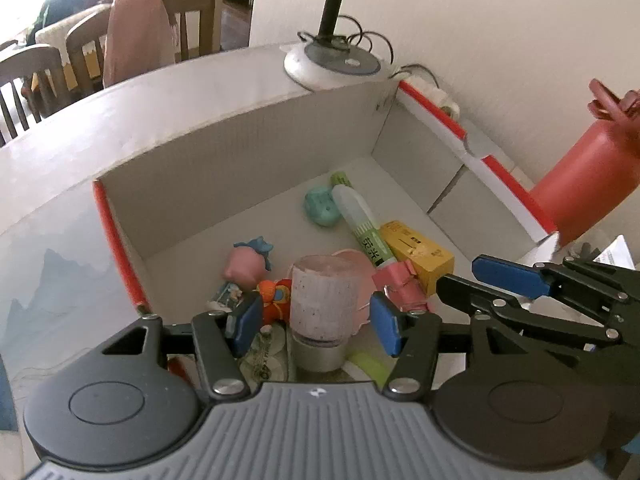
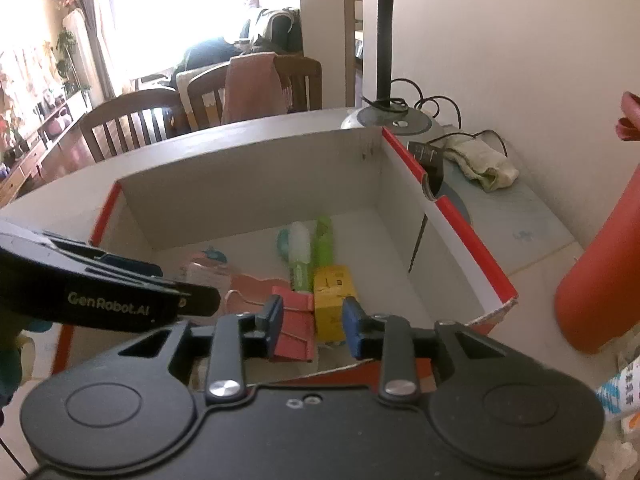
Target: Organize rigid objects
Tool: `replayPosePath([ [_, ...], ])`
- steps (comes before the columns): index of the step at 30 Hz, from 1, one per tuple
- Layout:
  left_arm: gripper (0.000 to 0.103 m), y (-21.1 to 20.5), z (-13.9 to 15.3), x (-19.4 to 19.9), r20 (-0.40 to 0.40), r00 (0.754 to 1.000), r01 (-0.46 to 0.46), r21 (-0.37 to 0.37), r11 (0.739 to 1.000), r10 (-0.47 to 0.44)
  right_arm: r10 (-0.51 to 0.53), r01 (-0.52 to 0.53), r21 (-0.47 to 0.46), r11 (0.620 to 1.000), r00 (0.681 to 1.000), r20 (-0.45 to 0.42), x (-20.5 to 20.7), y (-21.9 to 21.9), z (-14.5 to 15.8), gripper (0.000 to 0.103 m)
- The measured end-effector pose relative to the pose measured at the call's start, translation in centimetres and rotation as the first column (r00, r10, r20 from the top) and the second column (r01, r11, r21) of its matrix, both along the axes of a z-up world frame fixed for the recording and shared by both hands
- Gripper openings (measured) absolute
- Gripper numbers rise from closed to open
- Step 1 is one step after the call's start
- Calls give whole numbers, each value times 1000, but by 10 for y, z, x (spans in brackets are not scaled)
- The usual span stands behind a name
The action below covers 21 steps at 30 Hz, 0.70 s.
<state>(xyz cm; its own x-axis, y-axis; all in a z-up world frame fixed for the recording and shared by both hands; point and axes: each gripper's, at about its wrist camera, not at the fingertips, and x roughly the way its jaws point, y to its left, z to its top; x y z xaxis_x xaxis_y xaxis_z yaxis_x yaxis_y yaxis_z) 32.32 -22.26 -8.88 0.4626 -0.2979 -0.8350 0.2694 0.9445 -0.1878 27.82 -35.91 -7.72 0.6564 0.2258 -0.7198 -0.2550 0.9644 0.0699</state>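
A white cardboard box with red rims [image 1: 240,160] [image 2: 256,184] holds several small objects: a frosted pink jar with a white cap [image 1: 322,304], a pink toy figure [image 1: 246,266], an orange toy [image 1: 274,298], a teal case [image 1: 320,206], a green-and-white tube [image 1: 360,220] [image 2: 304,248], a yellow box [image 1: 420,254] [image 2: 332,304] and a pink binder clip [image 1: 400,284] [image 2: 294,328]. My left gripper [image 1: 314,322] is open over the box's near end, its pads either side of the jar without touching it. My right gripper [image 2: 310,326] is open above the clip and yellow box; it also shows in the left wrist view [image 1: 476,276].
A red bottle [image 1: 580,184] [image 2: 600,280] stands right of the box. A lamp base with cables [image 1: 332,62] [image 2: 394,122] sits behind it, beside a folded cloth [image 2: 484,162] and a black adapter [image 2: 428,154]. Wooden chairs [image 2: 132,120] stand beyond the table edge.
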Motion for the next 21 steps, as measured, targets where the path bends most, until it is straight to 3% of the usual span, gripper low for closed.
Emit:
replayPosePath([
  [21,58,45,65,-88,188,982,1,-87,996,16,18,-32,119,992,993,120,-77,8,59,58],
])
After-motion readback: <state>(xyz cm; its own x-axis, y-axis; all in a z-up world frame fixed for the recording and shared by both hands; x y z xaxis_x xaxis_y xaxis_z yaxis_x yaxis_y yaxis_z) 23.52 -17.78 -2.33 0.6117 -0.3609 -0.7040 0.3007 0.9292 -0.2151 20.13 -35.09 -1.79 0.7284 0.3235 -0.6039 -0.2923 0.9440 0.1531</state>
